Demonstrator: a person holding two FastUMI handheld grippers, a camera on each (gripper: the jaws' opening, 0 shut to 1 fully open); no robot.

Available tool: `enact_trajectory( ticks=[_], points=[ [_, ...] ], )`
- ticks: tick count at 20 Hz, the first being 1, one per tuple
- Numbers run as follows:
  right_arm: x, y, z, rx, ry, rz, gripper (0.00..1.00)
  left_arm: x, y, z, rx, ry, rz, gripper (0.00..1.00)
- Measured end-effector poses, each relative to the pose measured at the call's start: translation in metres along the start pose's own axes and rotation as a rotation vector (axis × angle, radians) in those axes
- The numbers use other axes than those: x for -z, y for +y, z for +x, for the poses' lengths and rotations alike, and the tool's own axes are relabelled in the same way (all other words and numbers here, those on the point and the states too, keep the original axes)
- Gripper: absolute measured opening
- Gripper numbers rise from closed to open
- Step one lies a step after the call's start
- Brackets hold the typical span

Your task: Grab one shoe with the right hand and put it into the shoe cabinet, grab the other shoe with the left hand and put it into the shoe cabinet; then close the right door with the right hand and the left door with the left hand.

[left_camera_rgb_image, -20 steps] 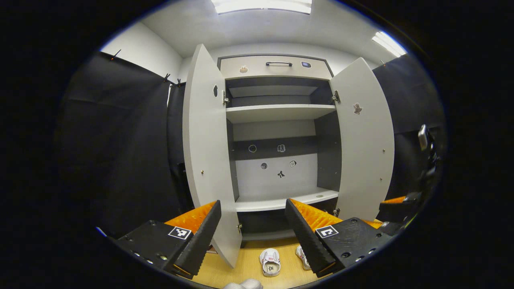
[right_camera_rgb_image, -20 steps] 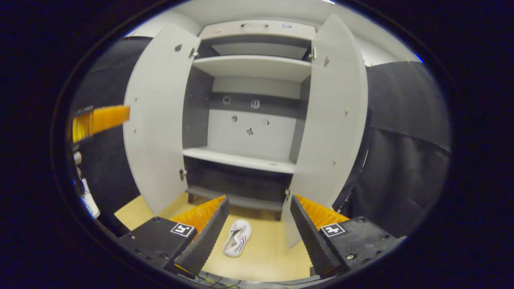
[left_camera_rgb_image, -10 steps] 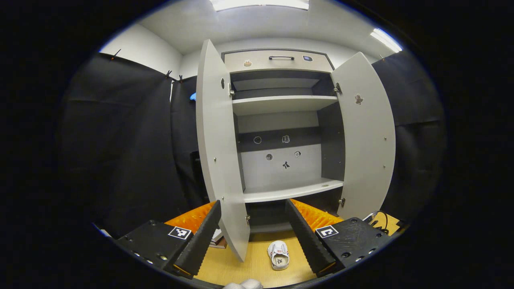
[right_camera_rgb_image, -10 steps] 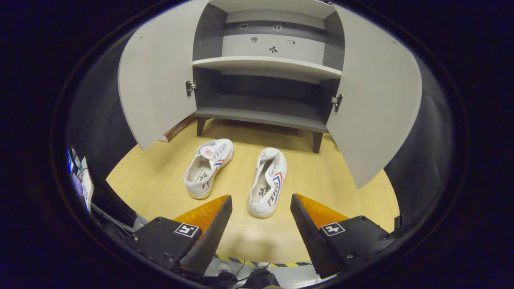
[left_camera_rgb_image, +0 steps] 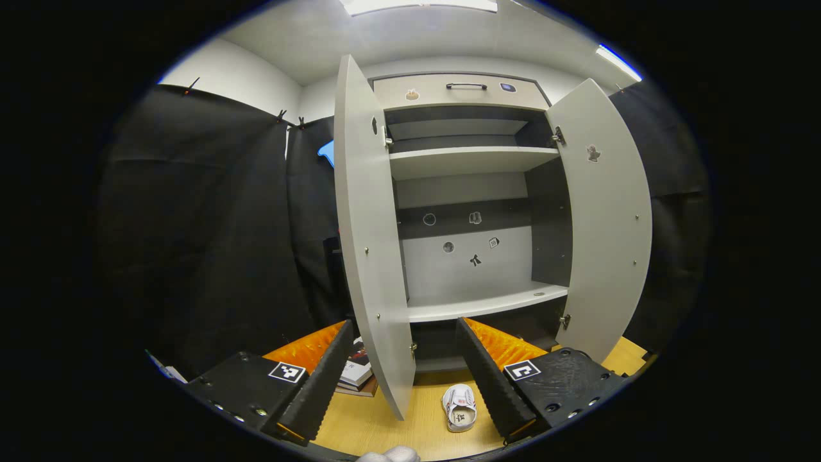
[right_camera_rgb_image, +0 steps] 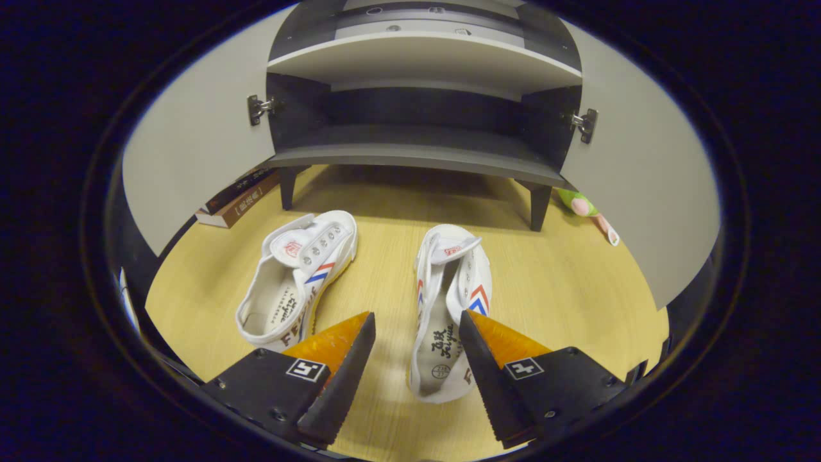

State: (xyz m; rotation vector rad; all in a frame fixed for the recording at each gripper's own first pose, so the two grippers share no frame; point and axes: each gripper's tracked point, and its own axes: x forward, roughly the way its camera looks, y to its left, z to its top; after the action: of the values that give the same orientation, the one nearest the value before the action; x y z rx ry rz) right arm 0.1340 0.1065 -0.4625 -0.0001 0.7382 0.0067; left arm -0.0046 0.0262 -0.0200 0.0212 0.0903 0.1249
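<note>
On floor, white shoes w/ red-blue chevrons.

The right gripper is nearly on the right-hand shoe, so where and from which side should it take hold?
Probably the heel collar of the right-hand shoe, from above. The shoe lies upright, heel nearest, its opening facing up, so the open right gripper can drop one finger inside and one outside its thin side wall.

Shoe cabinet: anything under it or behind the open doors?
In the right gripper view, books lie on the floor behind the left door, and a green toy behind the right door. Bare floor shows under the shoe cabinet; farther back is shadowed.
</note>
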Motion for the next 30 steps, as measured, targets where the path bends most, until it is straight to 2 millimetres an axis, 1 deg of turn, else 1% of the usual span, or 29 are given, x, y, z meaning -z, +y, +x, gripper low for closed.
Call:
enact_trajectory(
  ticks=[2, 5, 6, 7, 9, 12, 14, 16, 17, 19, 20, 23, 24, 25, 27, 28, 29, 30],
  points=[
    [-0.002, -0.003, 0.016, 0.009, 0.017, 0.027, 0.82, 0.002, 0.005, 0.003, -0.018, 0.004, 0.004, 0.96],
    [-0.010, -0.005, 0.027, 0.007, 0.006, 0.056, 0.79, 0.006, 0.005, 0.007, -0.027, 0.020, -0.011, 0.96],
    [-0.010, -0.008, 0.025, 0.011, 0.015, 0.050, 0.76, 0.006, 0.006, 0.007, -0.032, 0.027, -0.012, 0.96],
    [-0.011, -0.009, 0.021, 0.008, 0.019, 0.058, 0.66, 0.008, 0.006, 0.008, -0.034, 0.033, -0.011, 0.96],
    [-0.011, -0.007, 0.007, -0.014, 0.027, 0.078, 0.61, 0.009, 0.005, 0.010, -0.034, 0.036, -0.013, 0.96],
    [0.005, 0.006, -0.009, -0.075, 0.065, 0.103, 0.61, 0.008, 0.003, 0.012, -0.026, 0.034, -0.023, 0.96],
    [0.011, 0.013, -0.008, -0.090, 0.082, 0.111, 0.61, 0.008, 0.002, 0.014, -0.023, 0.029, -0.027, 0.96],
    [0.014, 0.016, 0.002, -0.078, 0.083, 0.103, 0.61, 0.010, 0.002, 0.015, -0.019, 0.036, -0.031, 0.96],
    [0.011, 0.018, 0.009, -0.073, 0.083, 0.111, 0.61, 0.011, 0.002, 0.015, -0.017, 0.039, -0.031, 0.96],
    [0.001, 0.014, 0.024, -0.037, 0.058, 0.112, 0.61, 0.011, 0.003, 0.015, -0.016, 0.047, -0.028, 0.96],
    [-0.004, 0.016, 0.030, -0.035, 0.048, 0.108, 0.61, 0.012, 0.003, 0.015, -0.015, 0.049, -0.026, 0.96],
    [-0.017, 0.016, 0.046, -0.028, 0.020, 0.093, 0.61, 0.013, 0.002, 0.017, -0.011, 0.056, -0.023, 0.96],
    [-0.018, 0.014, 0.049, -0.022, 0.022, 0.098, 0.60, 0.013, 0.002, 0.016, -0.009, 0.058, -0.022, 0.96],
    [-0.019, 0.013, 0.051, -0.021, 0.020, 0.107, 0.55, 0.013, 0.001, 0.017, -0.010, 0.061, -0.021, 0.96],
    [-0.022, 0.000, 0.055, 0.022, 0.011, 0.116, 0.34, 0.013, 0.000, 0.017, -0.007, 0.062, -0.021, 0.96],
    [-0.022, 0.002, 0.057, 0.005, 0.009, 0.130, 0.28, 0.013, 0.000, 0.017, -0.004, 0.063, -0.020, 0.96],
    [-0.021, 0.001, 0.055, -0.012, 0.018, 0.135, 0.08, 0.012, -0.001, 0.016, -0.003, 0.061, -0.019, 0.96],
    [-0.022, -0.001, 0.052, -0.023, 0.018, 0.142, 0.06, 0.011, -0.002, 0.016, -0.001, 0.059, -0.019, 0.96]
  ],
)
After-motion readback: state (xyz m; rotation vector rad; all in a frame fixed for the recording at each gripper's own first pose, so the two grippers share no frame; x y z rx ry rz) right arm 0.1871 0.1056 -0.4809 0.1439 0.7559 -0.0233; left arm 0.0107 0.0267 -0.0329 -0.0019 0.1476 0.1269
